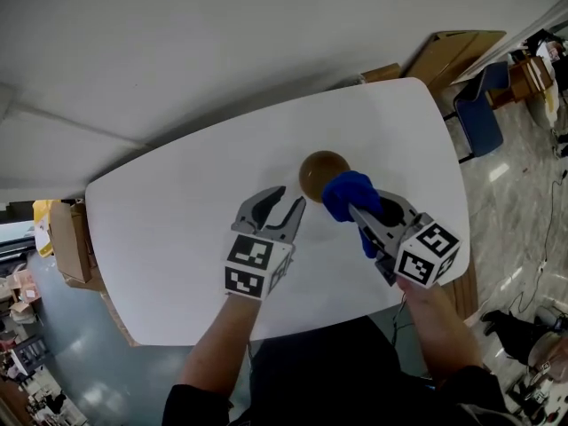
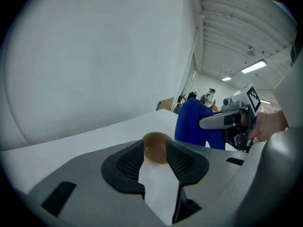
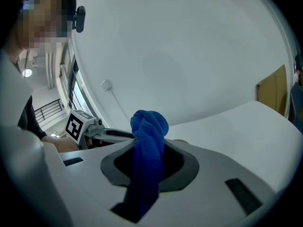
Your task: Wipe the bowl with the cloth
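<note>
**Cloth clamped in right tool, bowl untouched near mid-surface**

Bowl, brown and round, sits on the white surface near its middle, a little toward the far edge and the right-hand side. Nothing else lies on the surface.

The right tool is clenched on the blue cloth. A bunched knob of fabric stands up past the jaw tips, and a tail hangs down between the jaws toward the body of the tool. In the head view the bunched end overlaps the bowl's near right rim; whether it touches the bowl cannot be told.

The left tool is released, its jaws apart and nothing pressed between the pads. It points at the bowl from the near left. In the left gripper view the bowl shows in the gap beyond the jaw tips, and in the head view the tips stop just short of it.

Beyond the far right corner of the surface stand flat cardboard and a blue chair.
</note>
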Available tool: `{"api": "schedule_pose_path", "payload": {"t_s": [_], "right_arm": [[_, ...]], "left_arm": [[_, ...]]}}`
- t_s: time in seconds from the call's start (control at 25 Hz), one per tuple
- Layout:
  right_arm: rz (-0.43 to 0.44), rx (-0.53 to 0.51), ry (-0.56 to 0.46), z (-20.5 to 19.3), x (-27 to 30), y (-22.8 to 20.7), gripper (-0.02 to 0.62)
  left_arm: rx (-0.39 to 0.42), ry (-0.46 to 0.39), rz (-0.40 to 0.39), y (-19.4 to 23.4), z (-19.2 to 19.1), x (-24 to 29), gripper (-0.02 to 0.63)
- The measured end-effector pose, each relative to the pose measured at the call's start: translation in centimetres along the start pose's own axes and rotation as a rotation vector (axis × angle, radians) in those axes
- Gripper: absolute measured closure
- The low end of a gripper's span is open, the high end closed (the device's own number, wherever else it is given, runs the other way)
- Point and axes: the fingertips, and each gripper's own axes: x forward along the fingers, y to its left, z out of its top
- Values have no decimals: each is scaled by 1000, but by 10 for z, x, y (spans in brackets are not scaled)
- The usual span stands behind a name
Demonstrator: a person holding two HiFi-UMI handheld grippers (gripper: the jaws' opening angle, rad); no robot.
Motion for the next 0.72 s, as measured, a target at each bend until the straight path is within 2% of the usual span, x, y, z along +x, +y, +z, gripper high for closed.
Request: {"api": "schedule_pose_path", "payload": {"t_s": [0.24, 0.72], "right_arm": [[-8, 48, 31, -22, 14, -20, 515], [11, 109, 73, -47, 32, -46, 515]], "left_arm": [[-61, 80, -30, 10, -29, 47, 403], [-119, 146, 5, 25, -50, 97, 402]]}}
